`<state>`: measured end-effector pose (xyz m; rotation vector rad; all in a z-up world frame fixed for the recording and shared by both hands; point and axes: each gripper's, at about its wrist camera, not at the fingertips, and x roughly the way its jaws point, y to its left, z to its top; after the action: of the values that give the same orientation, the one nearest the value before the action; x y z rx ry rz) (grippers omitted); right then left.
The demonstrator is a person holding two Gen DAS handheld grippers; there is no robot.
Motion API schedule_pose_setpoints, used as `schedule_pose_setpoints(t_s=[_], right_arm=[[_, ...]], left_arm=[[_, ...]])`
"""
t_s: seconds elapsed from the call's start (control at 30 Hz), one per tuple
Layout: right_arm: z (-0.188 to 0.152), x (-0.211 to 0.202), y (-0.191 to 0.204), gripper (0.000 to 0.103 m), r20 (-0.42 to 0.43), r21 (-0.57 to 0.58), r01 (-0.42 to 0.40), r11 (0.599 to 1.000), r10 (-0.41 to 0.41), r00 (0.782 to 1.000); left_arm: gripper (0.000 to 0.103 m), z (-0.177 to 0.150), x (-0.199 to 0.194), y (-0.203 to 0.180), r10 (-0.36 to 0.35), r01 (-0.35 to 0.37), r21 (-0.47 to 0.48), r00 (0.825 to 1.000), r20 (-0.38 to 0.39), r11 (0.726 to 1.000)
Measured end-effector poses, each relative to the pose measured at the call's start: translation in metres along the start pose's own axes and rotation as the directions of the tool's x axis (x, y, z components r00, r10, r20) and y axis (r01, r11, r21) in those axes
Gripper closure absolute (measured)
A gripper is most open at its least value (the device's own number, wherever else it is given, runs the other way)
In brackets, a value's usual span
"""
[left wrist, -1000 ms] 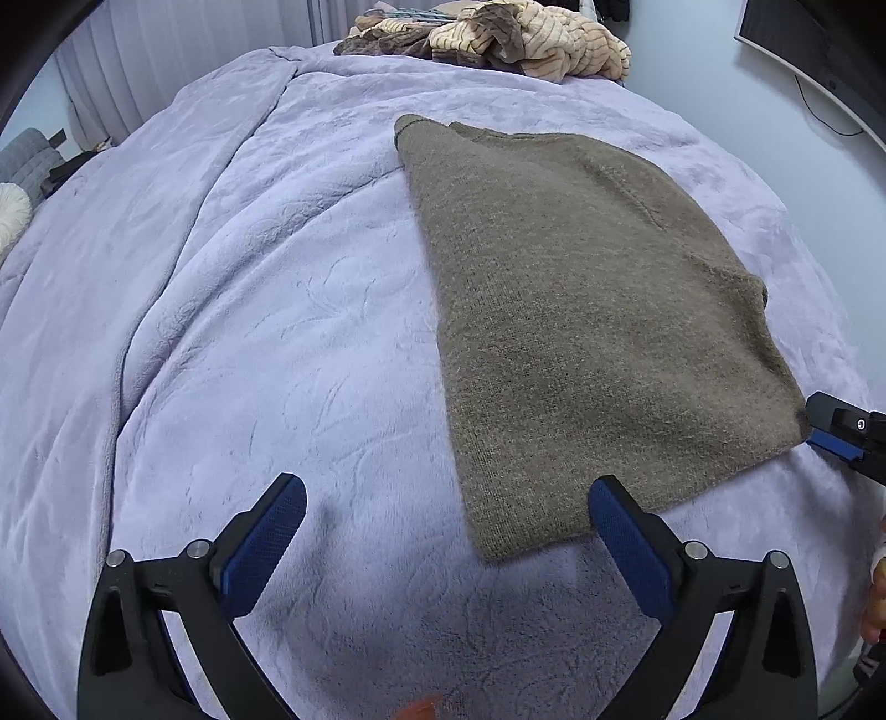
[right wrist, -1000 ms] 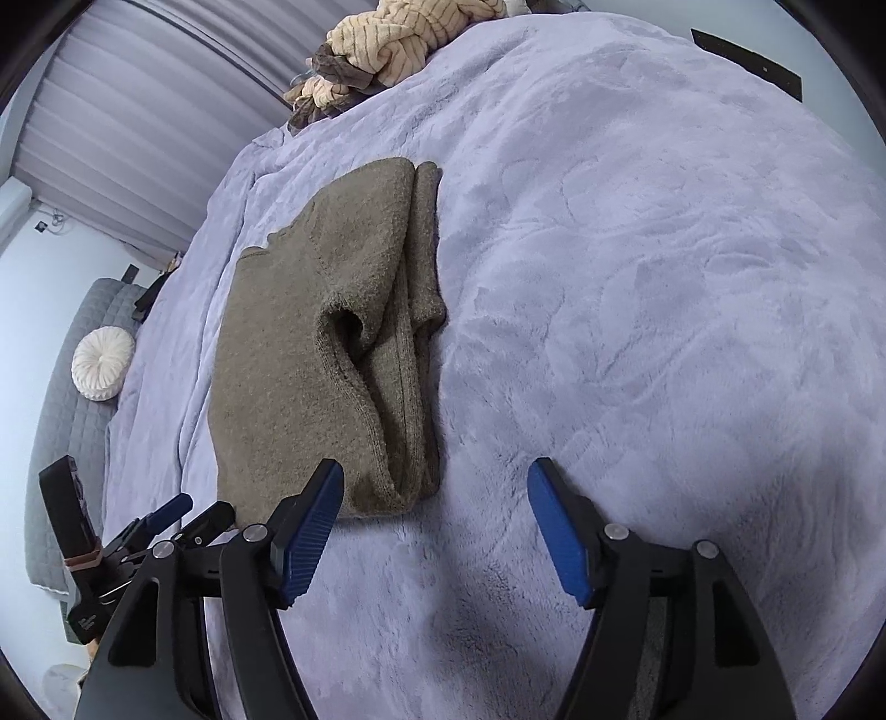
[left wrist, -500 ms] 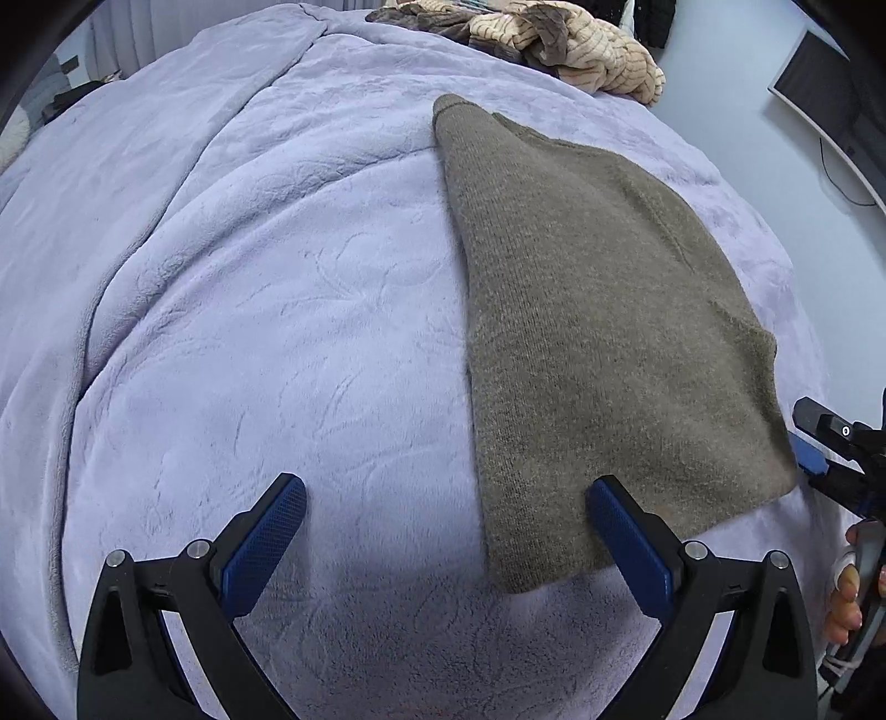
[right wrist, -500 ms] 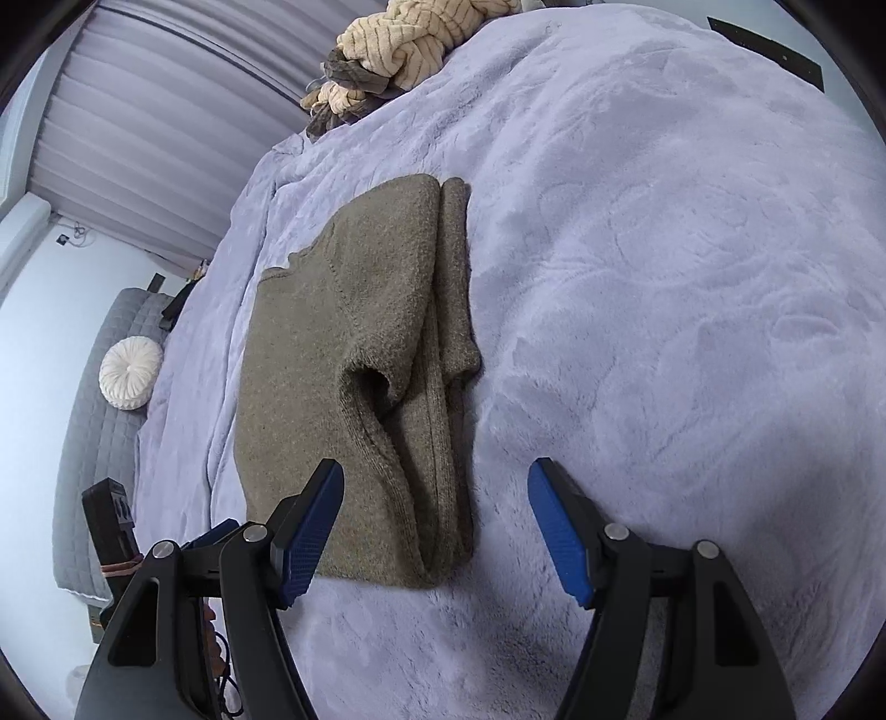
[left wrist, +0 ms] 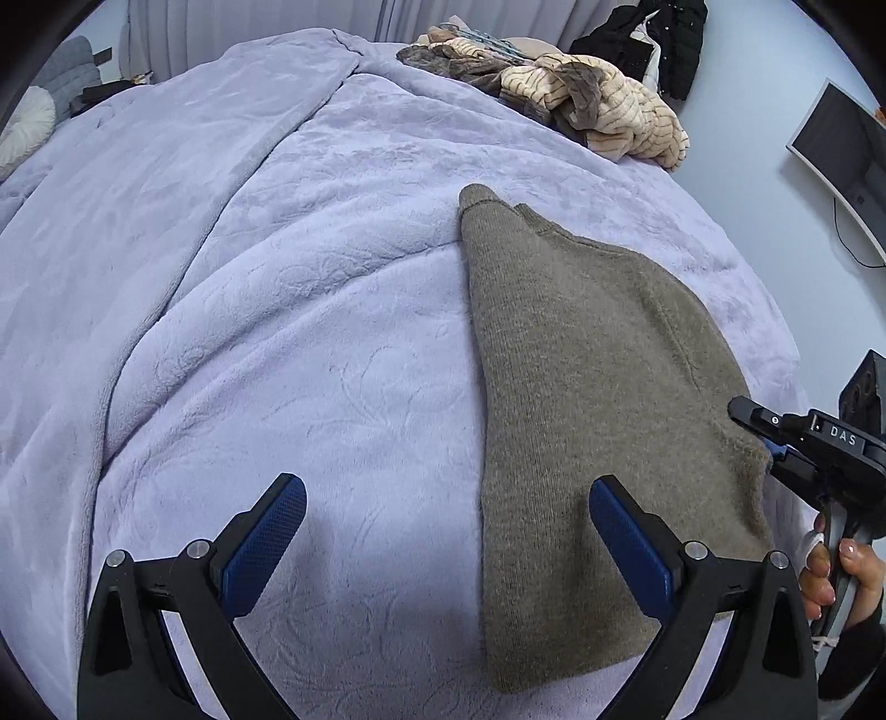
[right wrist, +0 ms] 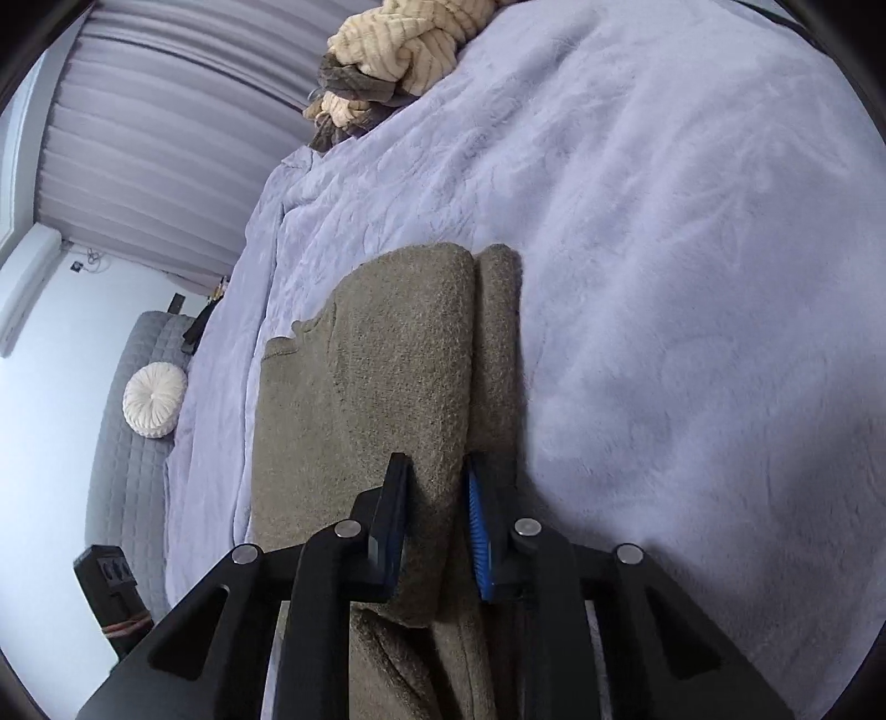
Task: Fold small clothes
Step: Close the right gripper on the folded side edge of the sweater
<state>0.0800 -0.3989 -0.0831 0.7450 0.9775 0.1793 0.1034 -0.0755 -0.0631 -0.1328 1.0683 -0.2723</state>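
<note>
An olive knit sweater (left wrist: 581, 360), folded lengthwise, lies flat on the lilac blanket (left wrist: 277, 277). My left gripper (left wrist: 443, 531) hovers open above the sweater's near left edge; its right pad (left wrist: 626, 537) is over the knit and its left pad over bare blanket. In the right wrist view the sweater (right wrist: 387, 360) runs away from me. My right gripper (right wrist: 437, 498) is closing on a raised fold at the sweater's near right side, with the knit pinched between its pads. In the left wrist view that right gripper (left wrist: 761, 437) bites the sweater's right corner, held by a person's hand (left wrist: 841, 565).
A heap of cream and brown clothes (left wrist: 581, 105) lies at the bed's far end, also in the right wrist view (right wrist: 398, 44). A black garment (left wrist: 653, 44) and a monitor (left wrist: 841, 149) are by the wall. A round white cushion (right wrist: 154, 399) rests on a grey sofa (right wrist: 127, 471).
My right gripper moved forward onto the sweater's near right edge and its jaws narrowed from wide open onto a fold. My left gripper shifted toward the sweater's near left edge and stayed open.
</note>
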Motion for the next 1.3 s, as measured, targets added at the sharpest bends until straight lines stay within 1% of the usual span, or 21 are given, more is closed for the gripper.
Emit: schedule_pose_setpoints(t_s=[0.07,0.13,0.17,0.23,0.27,0.3,0.37,0.4,0.43,0.5,0.53,0.57,0.6,0.73,0.97,1.03,1.1,1.17,1.2,1.27,1.3], right_arm=[[-0.001,-0.007,0.012,0.084,0.023,-0.066,0.03,0.997,-0.029,0.999],[-0.002,-0.012,0.016,0.086,0.034,-0.106,0.083,0.991,-0.079,0.996],[-0.002,-0.012,0.015,0.095,0.034,-0.116,0.117,0.986,-0.114,0.993],[-0.005,-0.006,0.007,0.095,0.019,-0.133,0.186,0.973,-0.185,0.983],[-0.006,-0.002,0.002,0.095,0.008,-0.14,0.21,0.968,-0.211,0.977],[-0.009,0.0,-0.001,0.095,0.001,-0.14,0.218,0.966,-0.22,0.976],[-0.012,-0.006,-0.002,0.093,0.005,-0.127,0.193,0.973,-0.194,0.981],[-0.011,-0.01,-0.002,0.092,0.006,-0.118,0.168,0.979,-0.168,0.986],[-0.011,-0.014,-0.003,0.089,0.004,-0.106,0.142,0.984,-0.142,0.99],[-0.01,-0.021,-0.007,0.066,-0.013,-0.076,0.098,0.992,-0.099,0.995],[-0.01,-0.024,-0.009,0.042,-0.017,-0.058,0.077,0.995,-0.078,0.997],[-0.011,-0.027,-0.012,0.034,-0.016,-0.044,0.053,0.998,-0.053,0.998],[-0.012,-0.029,-0.015,0.034,-0.012,-0.032,0.033,0.999,-0.033,0.999],[-0.011,-0.025,-0.024,0.034,-0.019,0.011,0.007,1.0,-0.007,1.0],[-0.012,-0.019,-0.028,0.033,-0.038,0.011,-0.006,1.0,0.006,0.999],[-0.01,-0.018,-0.026,0.032,-0.045,0.004,-0.008,1.0,0.008,0.999],[-0.009,-0.016,-0.024,0.032,-0.053,-0.002,-0.014,1.0,0.013,0.998],[-0.005,-0.013,-0.023,0.032,-0.061,-0.003,-0.024,1.0,0.024,0.998],[-0.003,-0.012,-0.022,0.032,-0.063,0.001,-0.031,1.0,0.031,0.998],[0.001,-0.008,-0.023,0.032,-0.071,0.009,-0.036,0.999,0.036,0.997],[0.003,-0.006,-0.023,0.032,-0.075,0.011,-0.033,0.999,0.034,0.997]], left_arm=[[0.0,0.004,0.002,-0.002,-0.008,0.008,-0.005,1.0,0.009,1.0],[0.0,0.007,0.009,-0.006,-0.009,0.009,-0.004,1.0,0.001,1.0],[0.0,0.007,0.012,-0.008,-0.006,0.006,-0.005,1.0,-0.006,1.0],[0.0,0.005,0.022,-0.011,-0.011,0.011,-0.006,1.0,-0.028,1.0],[0.0,0.003,0.024,-0.011,-0.019,0.019,-0.015,0.999,-0.033,1.0],[0.0,0.003,0.025,-0.01,-0.023,0.022,-0.024,0.999,-0.034,0.999],[0.0,0.002,0.024,-0.008,-0.025,0.024,-0.036,0.999,-0.034,0.999],[0.0,0.003,0.024,-0.007,-0.023,0.022,-0.031,0.999,-0.034,0.999],[0.0,0.004,0.023,-0.007,-0.02,0.019,-0.025,0.999,-0.034,0.999],[0.0,0.005,0.022,-0.008,-0.016,0.016,-0.016,0.999,-0.03,1.0],[0.0,0.005,0.022,-0.008,-0.016,0.016,-0.014,0.999,-0.031,1.0],[0.0,0.004,0.022,-0.008,-0.016,0.016,-0.015,0.999,-0.031,1.0],[0.0,0.004,0.023,-0.008,-0.017,0.017,-0.017,0.999,-0.031,1.0],[0.0,0.004,0.023,-0.008,-0.019,0.018,-0.023,0.999,-0.034,1.0],[0.0,0.005,0.025,-0.01,-0.023,0.023,-0.01,0.999,-0.039,1.0],[0.0,0.007,0.025,-0.01,-0.057,0.057,-0.011,0.997,-0.043,0.998],[0.0,0.012,0.024,-0.011,-0.15,0.149,-0.024,0.988,-0.047,0.988],[0.0,0.018,0.022,-0.013,-0.21,0.209,-0.03,0.977,-0.04,0.977],[0.0,0.021,0.023,-0.016,-0.223,0.223,-0.021,0.974,-0.043,0.975],[0.0,0.028,0.033,-0.024,-0.256,0.259,0.02,0.963,-0.085,0.966],[0.0,0.031,0.039,-0.026,-0.258,0.262,0.029,0.96,-0.106,0.965]])
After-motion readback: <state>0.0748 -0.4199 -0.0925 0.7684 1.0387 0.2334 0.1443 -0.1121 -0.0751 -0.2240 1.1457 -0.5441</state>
